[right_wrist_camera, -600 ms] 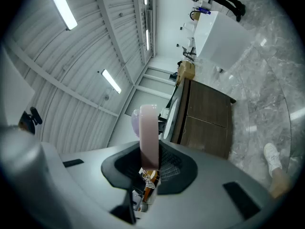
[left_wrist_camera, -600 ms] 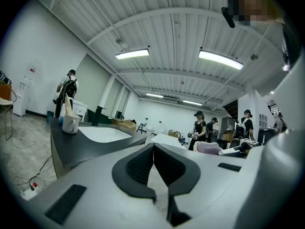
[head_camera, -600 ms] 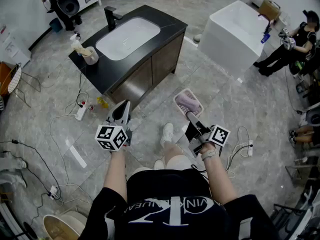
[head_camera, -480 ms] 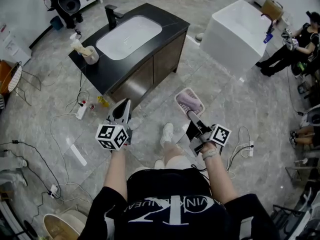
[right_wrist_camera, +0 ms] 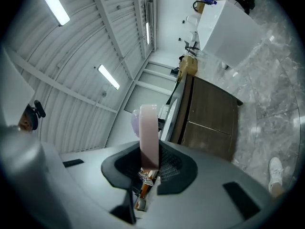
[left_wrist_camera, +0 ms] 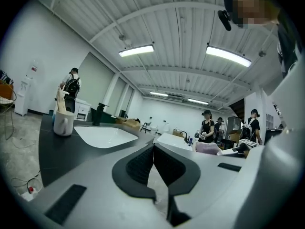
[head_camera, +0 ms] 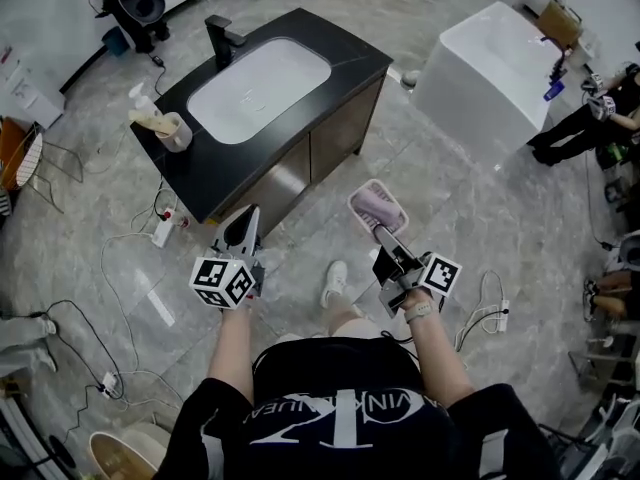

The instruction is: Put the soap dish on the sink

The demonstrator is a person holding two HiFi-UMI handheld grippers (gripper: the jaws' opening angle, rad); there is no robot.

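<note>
My right gripper (head_camera: 380,230) is shut on the rim of a pink soap dish (head_camera: 377,208), held out over the floor in front of the vanity; a pale purple soap lies in the dish. In the right gripper view the pink soap dish (right_wrist_camera: 148,133) stands edge-on, clamped between the black pads. My left gripper (head_camera: 243,230) is shut with nothing in it, its jaws pressed together (left_wrist_camera: 153,162). The white sink (head_camera: 259,75) sits in a black countertop (head_camera: 205,163) ahead and to the left, with a black tap (head_camera: 220,38) at its far side.
A white cup (head_camera: 176,131) with brushes stands on the countertop's left end. A white bathtub (head_camera: 495,73) is at the right. Cables and a power strip (head_camera: 162,228) lie on the marble floor at left. People stand at the far right (head_camera: 590,118).
The vanity and tub have shifted slightly in the head view as the person moved; both grippers keep their places before the body, the dish still held.
</note>
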